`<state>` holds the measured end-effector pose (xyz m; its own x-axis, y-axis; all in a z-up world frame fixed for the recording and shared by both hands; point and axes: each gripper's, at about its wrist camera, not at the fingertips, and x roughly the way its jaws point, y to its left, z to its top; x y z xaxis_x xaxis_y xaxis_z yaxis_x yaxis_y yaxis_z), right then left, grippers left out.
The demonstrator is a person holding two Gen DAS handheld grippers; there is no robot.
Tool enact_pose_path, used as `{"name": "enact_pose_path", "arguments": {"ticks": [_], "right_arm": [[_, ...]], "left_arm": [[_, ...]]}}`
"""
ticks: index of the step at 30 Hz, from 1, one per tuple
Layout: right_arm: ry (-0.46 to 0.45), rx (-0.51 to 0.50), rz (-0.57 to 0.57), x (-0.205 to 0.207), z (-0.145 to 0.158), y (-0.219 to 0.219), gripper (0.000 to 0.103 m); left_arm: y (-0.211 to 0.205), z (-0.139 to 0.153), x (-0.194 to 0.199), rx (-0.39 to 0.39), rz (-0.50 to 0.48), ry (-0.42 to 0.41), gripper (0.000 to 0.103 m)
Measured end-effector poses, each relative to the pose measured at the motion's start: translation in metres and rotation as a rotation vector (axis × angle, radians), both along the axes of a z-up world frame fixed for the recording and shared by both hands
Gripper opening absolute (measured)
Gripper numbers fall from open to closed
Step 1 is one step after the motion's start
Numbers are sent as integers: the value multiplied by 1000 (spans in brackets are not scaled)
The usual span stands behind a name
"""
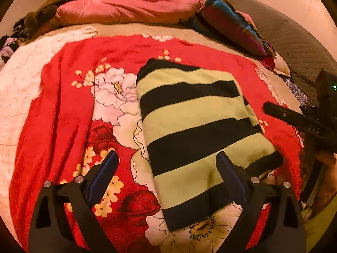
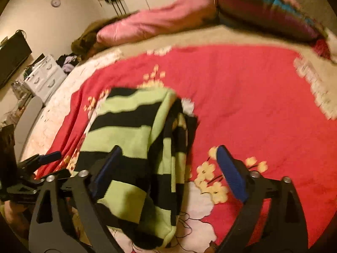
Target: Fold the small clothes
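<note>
1. While the striped garment lies as a folded oblong on the red floral blanket, filling the centre and lower right of the left wrist view, both tools stand clear of it.
2. In that view the left gripper has its jaws spread wide, with nothing pinched; one finger sits over the blanket at lower left, the other over the garment's near end, and whether it touches the cloth I cannot tell.
3. In the right wrist view the right gripper is likewise spread and holds nothing; the striped garment runs from the centre to the lower left of the frame, with its layered edge between the fingers.
4. No earlier frame is given, so I judge only from this: a fold looks freshly laid and released.
5. The layers at the right-hand edge in the right wrist view look uneven and bunched.
6. The next move probably calls for pinching the near short end with both tools and carrying it over to the far end, or smoothing that edge first.
</note>
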<state>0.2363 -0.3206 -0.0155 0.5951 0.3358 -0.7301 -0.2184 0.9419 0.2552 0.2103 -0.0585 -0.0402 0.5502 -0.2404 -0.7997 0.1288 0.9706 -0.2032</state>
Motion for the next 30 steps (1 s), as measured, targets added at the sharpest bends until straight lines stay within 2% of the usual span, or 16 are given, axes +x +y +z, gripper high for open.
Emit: {"name": "enact_pose_path", "arguments": {"ticks": [3,7,12,16,26,30], "right_arm": [[-82,3,-20,-18,19,-4,94],[-158,18,-62,-43,39,-13,94],[-179,38,-98,-61,52,-18,94],[-190,12,-100,-81,61,-14,94],[-212,-50,-58,-130,79,7,94],[-203,-30,-57,-149,82,9,94]], "left_arm": [[1,10,-6,3,3,-16,95],[1,23,-15,20,19,-47,98],[0,37,-27,38,32,-73,99],[-5,49,-42,58,35,-105,99],[6,76,-94,41,78,-191,99],[10,75,-114,17,93,-182,99]]}}
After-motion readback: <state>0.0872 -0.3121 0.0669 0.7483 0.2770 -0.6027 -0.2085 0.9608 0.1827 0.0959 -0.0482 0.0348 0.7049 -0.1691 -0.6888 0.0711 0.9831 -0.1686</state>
